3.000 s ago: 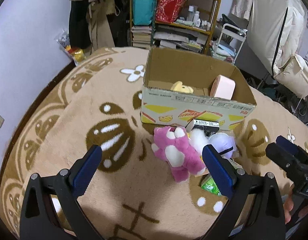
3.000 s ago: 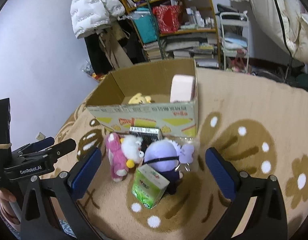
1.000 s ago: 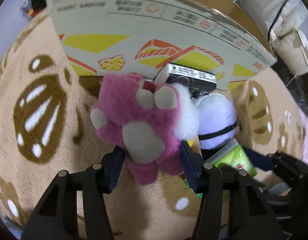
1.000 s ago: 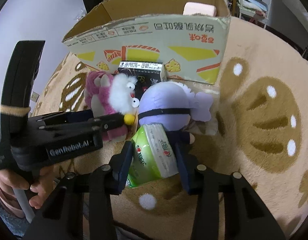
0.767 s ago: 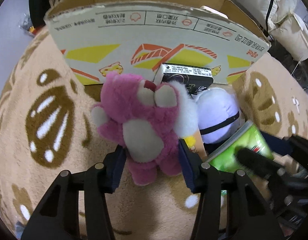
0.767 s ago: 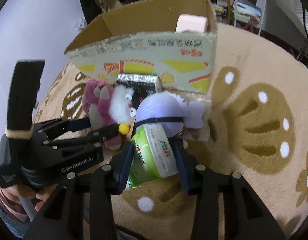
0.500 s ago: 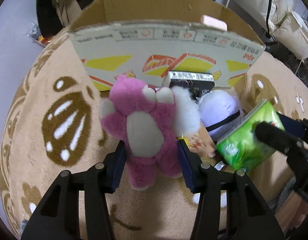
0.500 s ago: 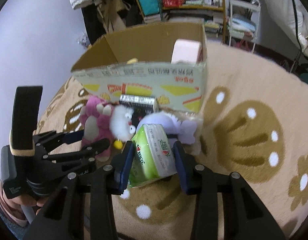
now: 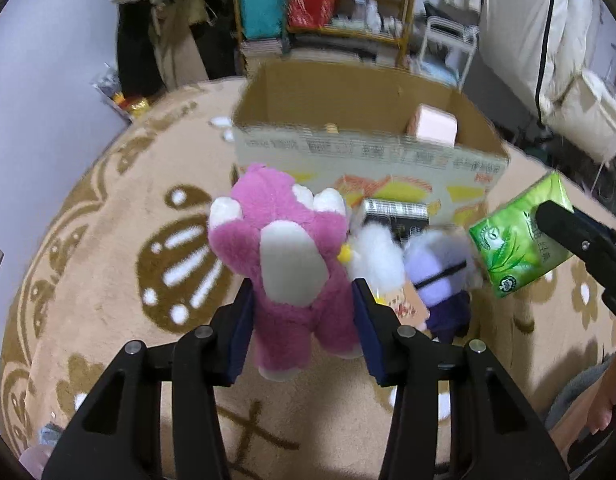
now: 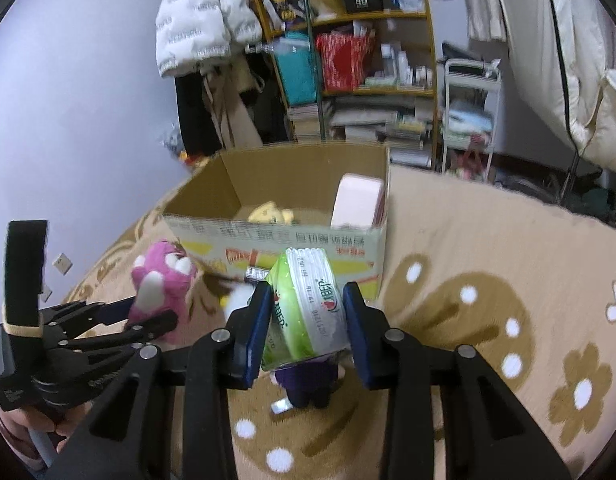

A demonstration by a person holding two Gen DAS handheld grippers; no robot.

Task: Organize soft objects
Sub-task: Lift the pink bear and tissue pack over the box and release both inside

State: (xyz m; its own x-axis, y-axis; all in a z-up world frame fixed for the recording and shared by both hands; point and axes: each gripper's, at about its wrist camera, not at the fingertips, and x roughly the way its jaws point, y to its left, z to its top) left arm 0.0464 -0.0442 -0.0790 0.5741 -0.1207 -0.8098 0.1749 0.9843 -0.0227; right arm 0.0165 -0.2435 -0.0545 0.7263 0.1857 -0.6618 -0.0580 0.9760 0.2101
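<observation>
The pink plush toy (image 9: 286, 276) hangs in the air above the tan rug (image 9: 108, 264), in front of the cardboard box (image 9: 364, 152). The left gripper (image 9: 304, 320) squeezes it from both sides, and its jaws have just been closing on the toy. That gripper tips down toward the rug. Beside it, the right gripper (image 10: 306, 320) pinches the green tissue pack (image 10: 308, 312), lifted off the rug too; its jaws have just been closing on the pack. A purple plush toy (image 9: 440, 268) and a white fluffy toy (image 9: 378, 258) lie on the rug near the box. Inside the box stand a pink roll (image 10: 358, 200) and a yellow toy (image 10: 270, 212).
</observation>
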